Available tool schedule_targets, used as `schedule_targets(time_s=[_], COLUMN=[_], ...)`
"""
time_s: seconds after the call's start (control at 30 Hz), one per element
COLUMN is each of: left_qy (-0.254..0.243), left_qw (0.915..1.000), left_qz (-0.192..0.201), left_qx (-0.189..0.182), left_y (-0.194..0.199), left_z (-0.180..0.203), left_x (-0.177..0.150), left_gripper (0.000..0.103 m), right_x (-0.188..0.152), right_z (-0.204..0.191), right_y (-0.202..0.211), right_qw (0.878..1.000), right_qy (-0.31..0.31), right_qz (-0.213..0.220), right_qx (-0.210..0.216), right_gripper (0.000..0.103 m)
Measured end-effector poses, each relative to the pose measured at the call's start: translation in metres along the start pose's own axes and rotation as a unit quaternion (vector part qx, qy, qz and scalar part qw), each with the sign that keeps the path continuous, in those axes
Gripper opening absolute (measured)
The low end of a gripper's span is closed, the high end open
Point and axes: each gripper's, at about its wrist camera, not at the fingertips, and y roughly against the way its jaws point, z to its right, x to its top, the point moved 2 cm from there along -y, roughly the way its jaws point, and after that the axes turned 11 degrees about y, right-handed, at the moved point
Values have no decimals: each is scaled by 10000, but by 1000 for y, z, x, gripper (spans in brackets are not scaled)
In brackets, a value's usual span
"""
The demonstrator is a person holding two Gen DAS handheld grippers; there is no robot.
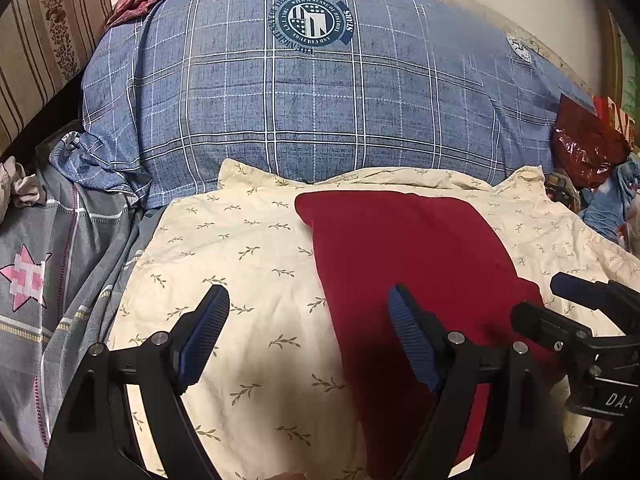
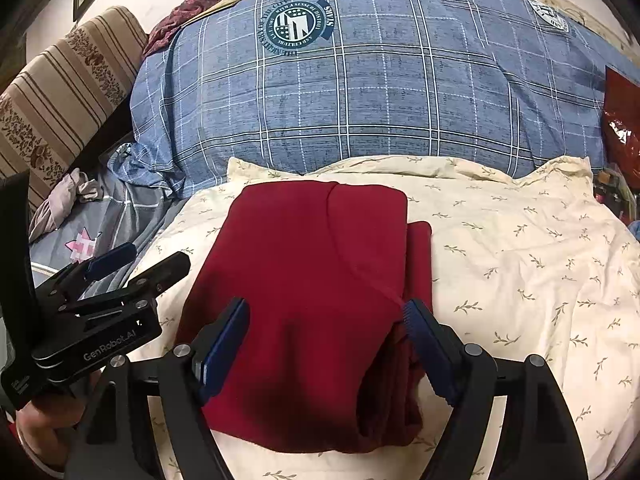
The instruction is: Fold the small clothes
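A dark red garment (image 2: 312,280) lies folded in layers on a cream leaf-print cloth (image 2: 520,264). My right gripper (image 2: 326,312) is open and hovers over the garment's near half, empty. My left gripper (image 1: 308,300) is open and empty, with one finger over the cream cloth (image 1: 224,248) and the other over the red garment's (image 1: 404,248) left edge. The right gripper shows at the right edge of the left wrist view (image 1: 540,296). The left gripper shows at the left of the right wrist view (image 2: 152,258).
A big blue plaid quilt (image 1: 320,104) rises behind the cream cloth. A grey star-print sheet (image 1: 52,264) lies to the left. A striped cushion (image 1: 44,44) stands at far left. A red plastic bag (image 1: 584,144) and clutter sit at the right.
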Motion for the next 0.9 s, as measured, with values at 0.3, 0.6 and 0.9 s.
schedule_targets(time_s=[0.3, 0.6, 0.9], left_qy=[-76, -71, -92], left_qw=[10000, 10000, 9999], left_qz=[-19, -47, -60], left_qx=[-8, 8, 21], left_y=[-2, -4, -6], left_z=[4, 4, 4], left_x=[-2, -2, -2], left_gripper=[81, 81, 81], right_x=[-1, -4, 0], right_z=[4, 2, 3], right_y=[-7, -11, -13], right_qw=[10000, 9999, 9999], right_qy=[-3, 8, 32], right_qz=[-73, -131, -124], right_qx=[-43, 9, 33], right_gripper=[83, 83, 83])
